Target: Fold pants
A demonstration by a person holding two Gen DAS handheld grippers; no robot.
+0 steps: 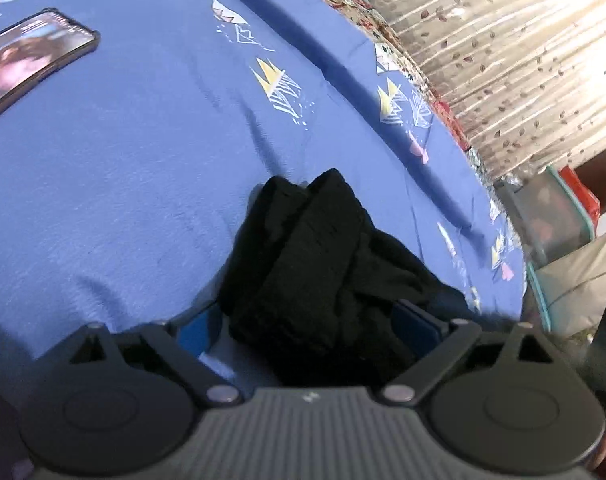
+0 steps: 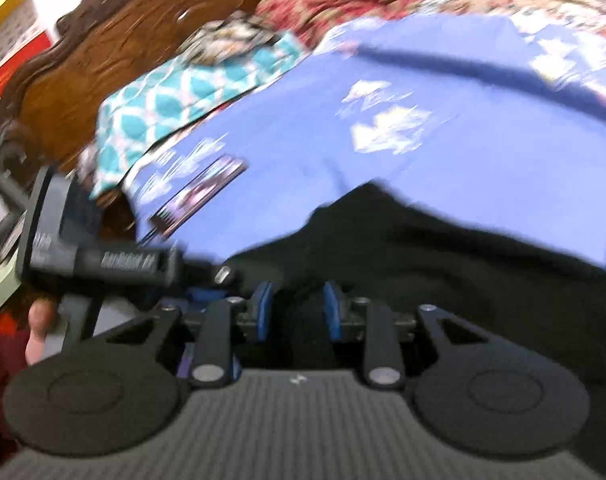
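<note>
Pants lie bunched in a dark heap on the blue sheet, close under both grippers, with the phone well apart near the sheet's far side. My left gripper stands released, jaws spread wide with the black cloth between them but neither pad pressing on it. My right gripper has its jaws part-way apart over the same cloth; that view is blurred, and I judge the pads are not biting — though I would not swear to it.

I read this as the moment of taking a fresh hold. To do it well I'd want each gripper on a true edge of the pants, waistband or hem, not on a fold in the middle of the lump. Grab only the top layer and the heap will drag. I'd settle the hands first, close on a clean corner each, then pull the cloth flat across the sheet before any fold — keeping clear of the phone.
</note>
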